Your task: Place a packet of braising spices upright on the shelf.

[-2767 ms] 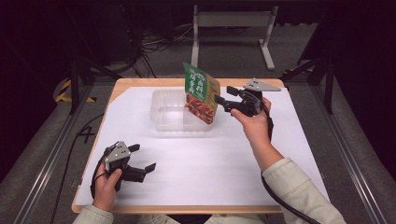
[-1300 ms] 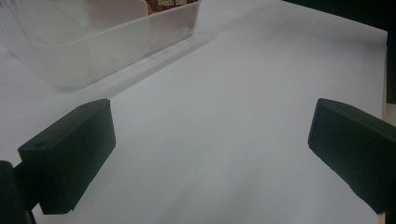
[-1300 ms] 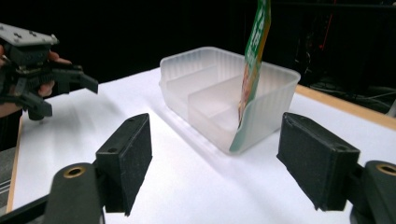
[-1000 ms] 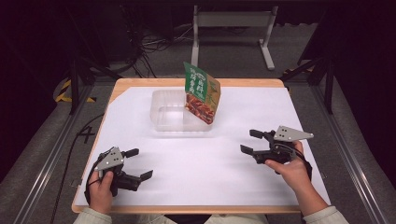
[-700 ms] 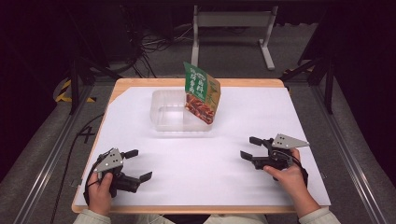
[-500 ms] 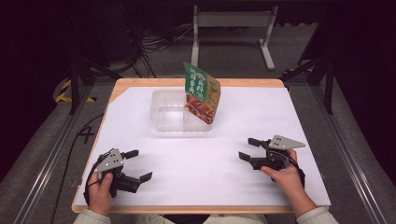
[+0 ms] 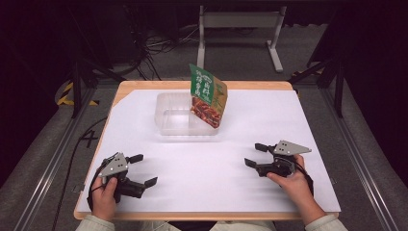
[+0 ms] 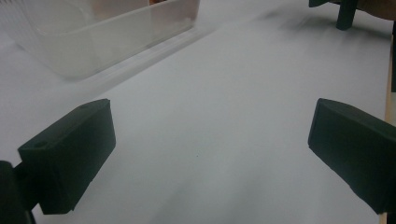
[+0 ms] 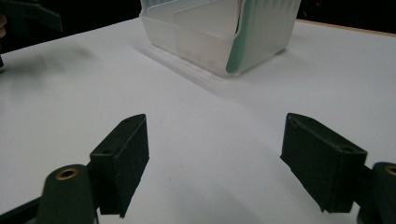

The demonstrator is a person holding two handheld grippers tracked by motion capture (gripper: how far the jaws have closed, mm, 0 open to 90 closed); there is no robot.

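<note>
A clear plastic tub [image 7: 174,115] stands at the table's far middle. A green and red snack packet [image 7: 207,95] leans upright in its right end, its top above the rim. The tub [image 8: 100,35] lies ahead of the left gripper and also ahead of the right gripper, where the tub [image 9: 219,32] shows the packet's green edge [image 9: 240,42] through its wall. My left gripper [image 7: 143,170] rests near the front left, open and empty. My right gripper [image 7: 256,155] rests at the front right, open and empty, well short of the tub.
White paper [image 7: 211,159] covers the wooden table [image 7: 202,215]. A white metal stand [image 7: 240,24] and cables lie on the floor beyond the far edge. Metal rails run along both sides of the table.
The right gripper let go of the packet at the tub and drew back to the front right, then settled lower. The left gripper stayed nearly still.
</note>
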